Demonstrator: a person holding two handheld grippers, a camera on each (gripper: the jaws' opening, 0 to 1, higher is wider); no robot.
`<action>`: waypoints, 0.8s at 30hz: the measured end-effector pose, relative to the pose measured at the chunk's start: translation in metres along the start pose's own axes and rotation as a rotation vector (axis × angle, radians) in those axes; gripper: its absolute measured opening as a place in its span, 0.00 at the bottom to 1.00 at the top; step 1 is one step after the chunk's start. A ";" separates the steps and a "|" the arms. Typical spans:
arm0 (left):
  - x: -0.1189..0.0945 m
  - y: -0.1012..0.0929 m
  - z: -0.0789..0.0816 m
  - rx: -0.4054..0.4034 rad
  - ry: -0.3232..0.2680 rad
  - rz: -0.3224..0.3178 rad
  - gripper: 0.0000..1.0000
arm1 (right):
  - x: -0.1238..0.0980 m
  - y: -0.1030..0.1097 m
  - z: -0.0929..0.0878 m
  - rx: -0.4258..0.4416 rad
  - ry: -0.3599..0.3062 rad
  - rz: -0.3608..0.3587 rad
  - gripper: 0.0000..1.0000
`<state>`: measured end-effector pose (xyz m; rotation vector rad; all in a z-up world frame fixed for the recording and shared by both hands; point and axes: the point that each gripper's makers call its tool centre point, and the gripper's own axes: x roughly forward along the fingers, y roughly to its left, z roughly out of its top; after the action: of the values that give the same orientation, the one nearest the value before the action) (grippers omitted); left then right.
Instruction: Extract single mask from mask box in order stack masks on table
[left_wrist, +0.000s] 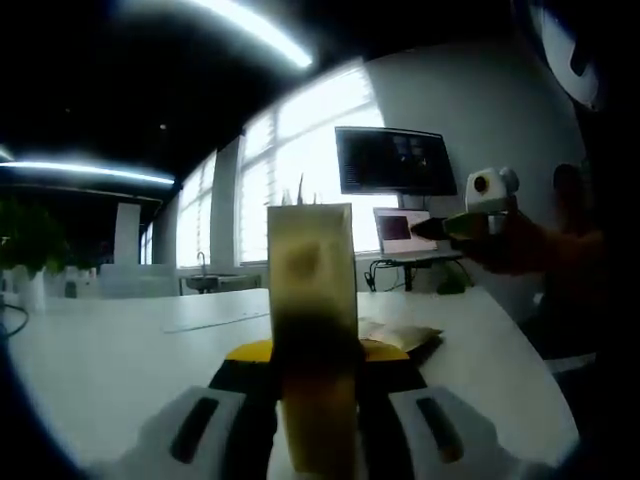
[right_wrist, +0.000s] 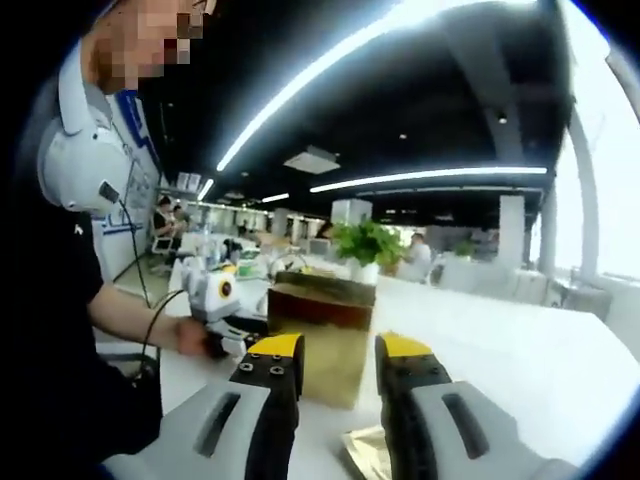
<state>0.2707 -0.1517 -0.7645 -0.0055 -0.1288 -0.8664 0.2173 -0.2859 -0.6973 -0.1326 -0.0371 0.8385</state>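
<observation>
Box (left_wrist: 312, 330) is standing upright, long axis vertical, clamped in the left tool (left_wrist: 318, 400) above the worktop (left_wrist: 120, 350). Right tool (right_wrist: 340, 372) is hovering released, box just ahead; packet (right_wrist: 365, 450) lying below.

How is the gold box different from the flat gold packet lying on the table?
The mask box stands upright and tall, while the packet lies flat on the white table. The mask box is much bigger and thicker; the packet is thin. The left hand-held gripper clamps the mask box between its jaws, while the packet is apart from both hand-held grippers. The right hand-held gripper is open. Both are a golden colour.
</observation>
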 end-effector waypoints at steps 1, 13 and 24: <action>0.000 0.000 0.000 0.000 0.000 0.000 0.32 | 0.000 0.000 0.000 0.002 -0.002 -0.001 0.25; 0.000 -0.001 0.000 0.001 0.000 0.000 0.32 | 0.005 0.007 0.000 0.014 -0.007 0.026 0.25; 0.000 0.000 0.000 -0.001 0.000 -0.003 0.32 | 0.007 0.007 0.005 0.015 -0.024 0.021 0.25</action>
<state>0.2707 -0.1518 -0.7647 -0.0060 -0.1286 -0.8692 0.2162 -0.2760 -0.6931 -0.1092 -0.0516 0.8610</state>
